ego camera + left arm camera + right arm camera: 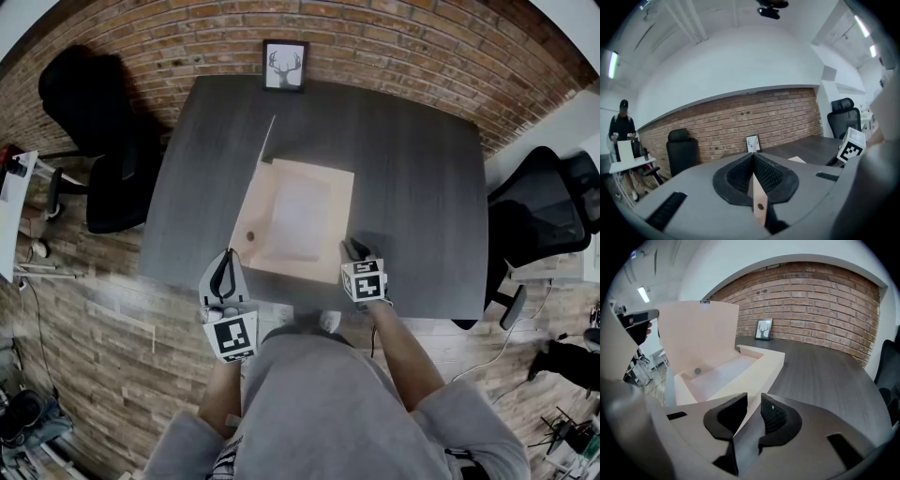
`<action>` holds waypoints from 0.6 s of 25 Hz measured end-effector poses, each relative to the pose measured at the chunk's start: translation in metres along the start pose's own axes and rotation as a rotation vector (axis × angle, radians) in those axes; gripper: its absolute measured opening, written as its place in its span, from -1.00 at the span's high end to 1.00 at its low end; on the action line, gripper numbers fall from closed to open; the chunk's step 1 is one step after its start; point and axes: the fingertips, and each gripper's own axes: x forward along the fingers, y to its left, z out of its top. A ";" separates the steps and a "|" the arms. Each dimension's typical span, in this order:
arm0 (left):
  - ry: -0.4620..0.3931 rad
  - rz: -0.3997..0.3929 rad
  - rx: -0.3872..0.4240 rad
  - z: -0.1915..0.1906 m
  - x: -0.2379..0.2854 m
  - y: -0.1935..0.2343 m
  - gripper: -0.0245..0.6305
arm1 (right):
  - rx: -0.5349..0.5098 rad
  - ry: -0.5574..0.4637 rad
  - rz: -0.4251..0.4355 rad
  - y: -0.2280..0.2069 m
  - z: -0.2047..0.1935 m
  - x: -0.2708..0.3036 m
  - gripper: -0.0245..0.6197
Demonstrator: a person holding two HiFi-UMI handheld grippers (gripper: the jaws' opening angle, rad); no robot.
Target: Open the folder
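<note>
Dark table (422, 187); folder (309, 211) w/ round dot (250, 236) inside, lid (698, 333) in left gripper (225, 258).

You face a brick wall (394, 37) beyond the dark table (422, 187) (framed stag print (285, 66) there), black chairs (103, 141) flanking.

Smooth, matt card on the folder (298, 217); dark, matt wood grain across the worktop (412, 187); rough brick on the wall (375, 37); worn wood planks on the floor (94, 319); ribbed, rubbery pads on the fingers (777, 416).
</note>
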 end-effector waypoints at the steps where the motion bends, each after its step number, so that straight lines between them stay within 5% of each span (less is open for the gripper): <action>1: 0.004 0.017 -0.020 -0.002 0.000 0.007 0.92 | 0.000 0.001 -0.001 0.000 0.000 0.000 0.69; 15: 0.047 0.142 -0.177 -0.022 -0.003 0.064 0.92 | -0.003 0.003 -0.011 0.000 0.002 -0.001 0.69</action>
